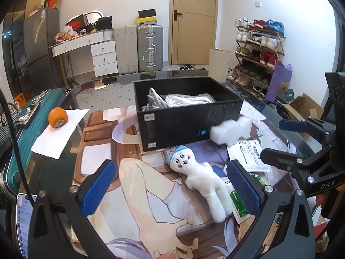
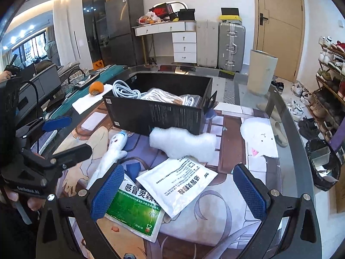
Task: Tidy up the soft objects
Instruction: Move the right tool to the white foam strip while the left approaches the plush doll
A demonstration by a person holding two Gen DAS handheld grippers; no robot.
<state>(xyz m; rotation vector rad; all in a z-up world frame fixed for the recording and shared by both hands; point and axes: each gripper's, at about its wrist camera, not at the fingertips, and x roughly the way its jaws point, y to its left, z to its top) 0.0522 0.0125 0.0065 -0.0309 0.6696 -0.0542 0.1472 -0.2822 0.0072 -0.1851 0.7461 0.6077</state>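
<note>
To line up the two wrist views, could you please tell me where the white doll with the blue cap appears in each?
Left wrist: white doll, centre-right, lying before the black box.
Right wrist: white doll, left of centre, partly hidden.
Shared landmark: the black box.

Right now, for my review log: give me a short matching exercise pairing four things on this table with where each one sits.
Things:
1. white doll
2. orange fruit
3. white cables
4. white foam block

Places:
A. inside the black box
B. on a white paper sheet
C. against the box's front wall
D. flat on the printed mat, between the left gripper fingers

Pairs: 1-D, 2-B, 3-A, 4-C
</note>
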